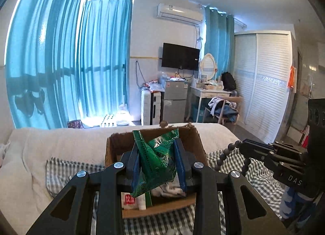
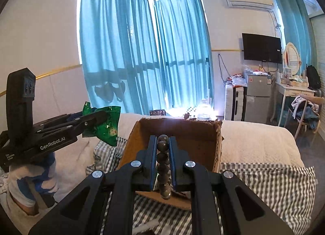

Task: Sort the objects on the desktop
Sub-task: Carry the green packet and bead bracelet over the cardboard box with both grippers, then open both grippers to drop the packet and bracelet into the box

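Partway thru: left gripper [image 1: 158, 159] pinches green packet [image 1: 157, 153], right gripper [image 2: 163, 159] pinches bead string [image 2: 163, 159] over cardboard box [image 2: 182, 131] w/ some items inside, neither dropped yet.

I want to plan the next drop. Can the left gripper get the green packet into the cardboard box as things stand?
Probably yes. The left gripper holds the green packet above the cardboard box, whose top is open. The right gripper, holding the bead string, hovers close, so some care is needed.
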Demonstrator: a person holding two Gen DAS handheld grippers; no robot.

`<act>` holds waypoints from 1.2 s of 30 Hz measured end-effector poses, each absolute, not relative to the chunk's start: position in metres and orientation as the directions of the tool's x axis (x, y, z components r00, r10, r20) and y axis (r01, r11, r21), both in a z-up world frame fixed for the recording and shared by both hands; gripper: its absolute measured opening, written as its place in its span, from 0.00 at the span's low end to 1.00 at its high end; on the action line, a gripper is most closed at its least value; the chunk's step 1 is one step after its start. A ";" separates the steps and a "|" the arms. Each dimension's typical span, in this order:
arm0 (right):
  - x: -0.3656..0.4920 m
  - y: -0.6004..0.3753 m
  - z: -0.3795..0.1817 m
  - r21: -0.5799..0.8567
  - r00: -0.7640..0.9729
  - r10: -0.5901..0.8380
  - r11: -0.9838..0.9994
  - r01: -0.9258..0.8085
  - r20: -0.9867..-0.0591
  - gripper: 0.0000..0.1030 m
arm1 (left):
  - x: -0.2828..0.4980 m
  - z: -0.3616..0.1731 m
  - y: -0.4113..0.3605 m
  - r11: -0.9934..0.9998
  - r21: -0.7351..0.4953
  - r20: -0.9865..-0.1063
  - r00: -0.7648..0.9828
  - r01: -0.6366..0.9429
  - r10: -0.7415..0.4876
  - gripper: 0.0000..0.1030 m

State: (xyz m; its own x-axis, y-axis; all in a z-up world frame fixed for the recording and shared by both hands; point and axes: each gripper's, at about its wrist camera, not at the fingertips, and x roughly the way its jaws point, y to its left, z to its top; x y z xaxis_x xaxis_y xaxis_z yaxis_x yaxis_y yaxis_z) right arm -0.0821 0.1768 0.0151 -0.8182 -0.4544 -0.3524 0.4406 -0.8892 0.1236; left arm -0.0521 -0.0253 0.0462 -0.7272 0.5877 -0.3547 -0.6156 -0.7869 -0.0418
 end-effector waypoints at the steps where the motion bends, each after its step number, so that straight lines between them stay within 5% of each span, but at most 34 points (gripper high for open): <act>1: -0.087 0.178 0.014 0.126 -0.817 -0.454 -0.889 0.439 -0.356 0.10 | -0.056 0.047 -0.024 -0.786 -0.044 -0.353 -0.727 -0.616 0.589 0.29; 14: -0.169 0.166 -0.009 0.127 -0.781 -0.476 -0.875 0.468 -0.404 0.10 | -0.125 0.024 -0.007 -0.793 -0.073 -0.406 -0.708 -0.605 0.578 0.29; 36: -0.244 0.169 -0.092 0.186 -0.715 -0.464 -0.881 0.435 -0.524 0.11 | -0.189 -0.087 0.048 -0.781 -0.090 -0.570 -0.611 -0.618 0.549 0.31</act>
State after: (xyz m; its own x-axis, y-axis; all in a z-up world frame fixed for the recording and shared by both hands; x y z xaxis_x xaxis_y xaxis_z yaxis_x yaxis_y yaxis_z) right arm -0.2436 0.1694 -0.0917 -0.7146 -0.4635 -0.5240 0.4349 -0.8810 0.1863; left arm -0.1887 0.0478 -0.0872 -0.6109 0.5492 -0.5702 -0.6182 -0.7809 -0.0898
